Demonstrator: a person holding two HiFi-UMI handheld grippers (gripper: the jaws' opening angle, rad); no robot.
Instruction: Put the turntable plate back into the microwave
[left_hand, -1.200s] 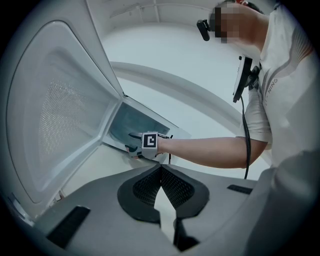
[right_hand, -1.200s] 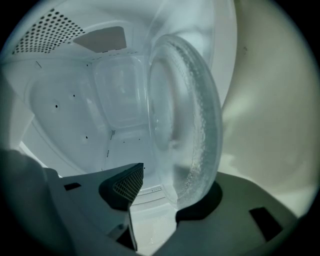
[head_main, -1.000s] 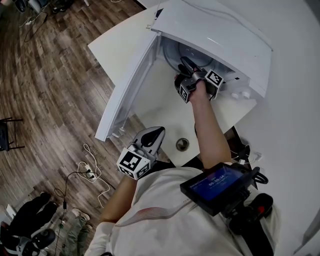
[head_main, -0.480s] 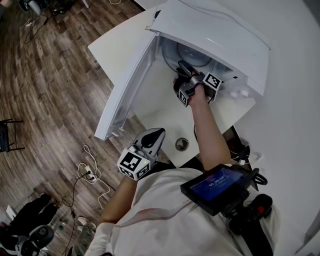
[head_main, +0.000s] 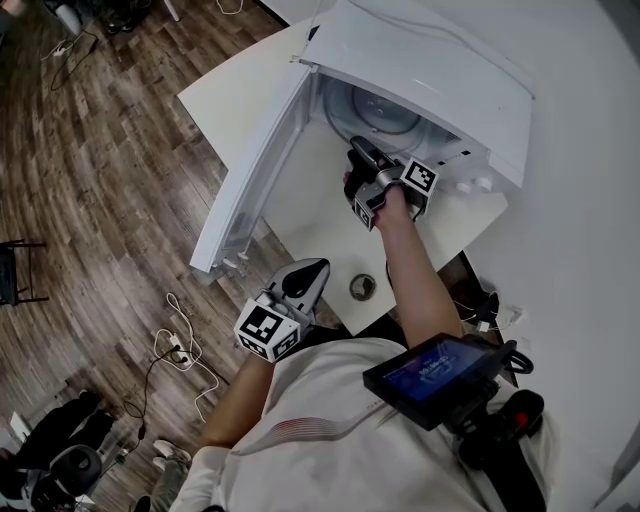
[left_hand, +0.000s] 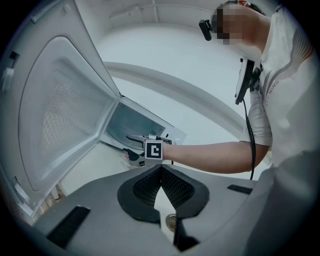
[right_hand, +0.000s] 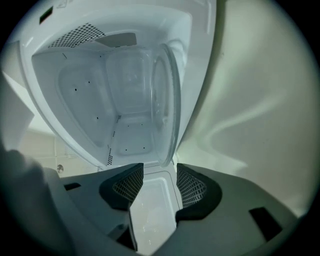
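The clear glass turntable plate (head_main: 384, 108) lies inside the open white microwave (head_main: 425, 60). In the right gripper view the plate (right_hand: 165, 102) shows edge-on along the cavity's right side, just beyond the jaws. My right gripper (head_main: 358, 151) is at the cavity mouth, open, its pads apart from the plate (right_hand: 160, 170). The left gripper view also catches the right gripper (left_hand: 129, 147) in front of the opening. My left gripper (head_main: 309, 269) hangs near the table's front edge, shut and holding nothing (left_hand: 160, 169).
The microwave door (head_main: 255, 170) swings wide to the left over the white table (head_main: 230, 85). A small round metal fitting (head_main: 363, 288) sits in the table near the front edge. Cables (head_main: 175, 345) lie on the wooden floor at the left.
My right gripper has drawn back from deeper inside the cavity to its mouth, leaving the plate inside. The left gripper has stayed put.
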